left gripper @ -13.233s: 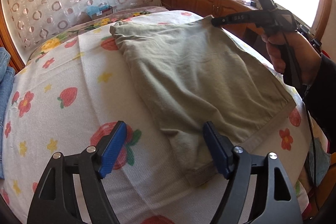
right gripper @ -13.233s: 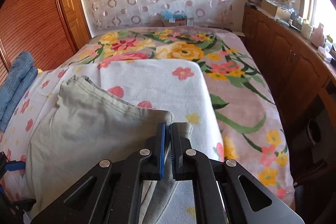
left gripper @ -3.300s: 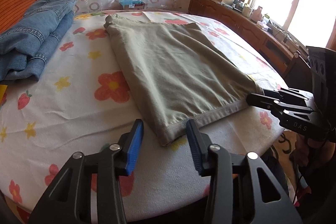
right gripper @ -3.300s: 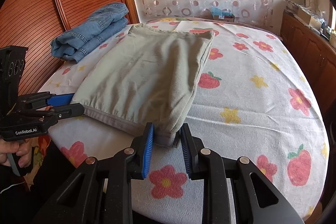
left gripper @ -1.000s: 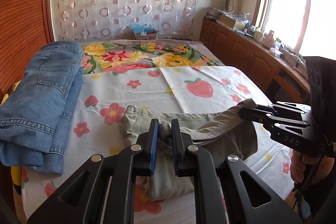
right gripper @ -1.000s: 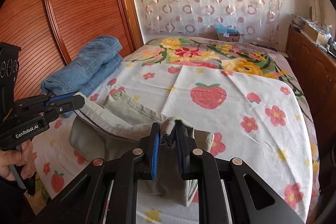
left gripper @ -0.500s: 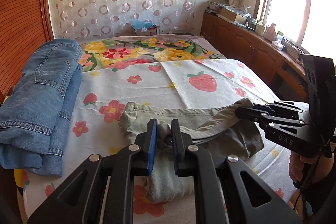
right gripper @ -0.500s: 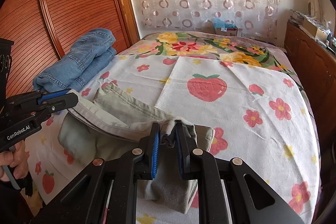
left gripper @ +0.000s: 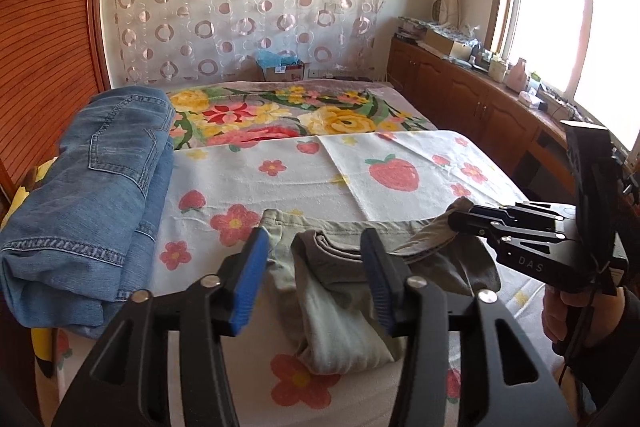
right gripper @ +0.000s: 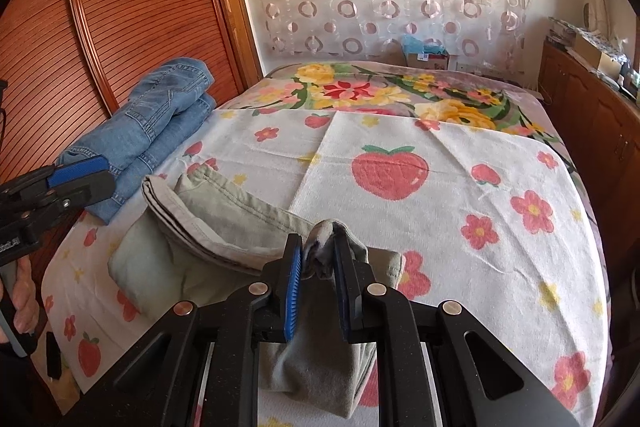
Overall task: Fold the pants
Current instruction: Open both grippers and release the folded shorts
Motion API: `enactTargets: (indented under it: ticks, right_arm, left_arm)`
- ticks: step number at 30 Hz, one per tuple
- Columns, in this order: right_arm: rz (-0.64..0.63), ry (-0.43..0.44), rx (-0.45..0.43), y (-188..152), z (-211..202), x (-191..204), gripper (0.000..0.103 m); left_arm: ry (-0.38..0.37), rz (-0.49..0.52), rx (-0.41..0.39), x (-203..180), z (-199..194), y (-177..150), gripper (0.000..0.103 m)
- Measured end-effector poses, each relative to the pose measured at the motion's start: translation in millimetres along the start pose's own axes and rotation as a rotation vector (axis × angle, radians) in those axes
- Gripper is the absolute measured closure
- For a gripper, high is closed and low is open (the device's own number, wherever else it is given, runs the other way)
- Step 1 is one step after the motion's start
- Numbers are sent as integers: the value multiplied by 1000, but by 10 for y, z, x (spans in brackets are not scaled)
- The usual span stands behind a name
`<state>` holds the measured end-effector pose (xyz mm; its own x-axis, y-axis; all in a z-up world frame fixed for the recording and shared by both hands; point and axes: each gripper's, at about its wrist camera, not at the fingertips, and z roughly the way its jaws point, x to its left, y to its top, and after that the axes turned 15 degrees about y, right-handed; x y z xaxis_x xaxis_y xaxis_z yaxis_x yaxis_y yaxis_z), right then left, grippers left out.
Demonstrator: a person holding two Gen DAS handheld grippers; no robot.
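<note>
The olive-green pants (left gripper: 340,327) lie bunched and partly folded over on the strawberry-print sheet (left gripper: 400,155) near the bed's front edge. My left gripper (left gripper: 314,263) hangs just above them. Its jaws are opening, and the cloth lies between the blue pads without being pressed. My right gripper (right gripper: 318,267) is shut on a bunched corner of the pants (right gripper: 224,219) and holds it lifted off the bed. In the left wrist view the right gripper (left gripper: 456,217) pinches that corner at the right. In the right wrist view the left gripper (right gripper: 80,175) shows at the left edge.
A stack of folded blue jeans (left gripper: 92,195) lies on the bed's left side, also in the right wrist view as jeans (right gripper: 160,123). A wooden slatted wardrobe (right gripper: 140,7) stands left, wooden cabinets (left gripper: 460,95) run along the right under a window. A box (left gripper: 280,67) sits at the bed's head.
The left jaws have opened and let go of the pants corner, which now lies on the fold. The right gripper still pinches its corner in about the same place.
</note>
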<state>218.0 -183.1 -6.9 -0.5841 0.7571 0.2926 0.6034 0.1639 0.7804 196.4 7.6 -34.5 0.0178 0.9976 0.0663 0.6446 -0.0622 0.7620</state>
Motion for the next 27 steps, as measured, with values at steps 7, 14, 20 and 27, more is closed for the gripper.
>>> enactTargets:
  ticks: [7,14,20,27]
  right_arm:
    - [10,-25,-28,-39,-86,-57,70]
    - [-5,-30,14,-410,-340,-5,70]
    - [17,21,68,-649,-397,23,70]
    - [49,50,88,-605,-325,-94,72]
  left_arm:
    - [-22,19,47,7,51,-150,45]
    - [-32,46,93,-39,88,-454,45]
    - [-59,54,110,-91,97,-636,51]
    - [-70,50,127,-113,178,-650,63]
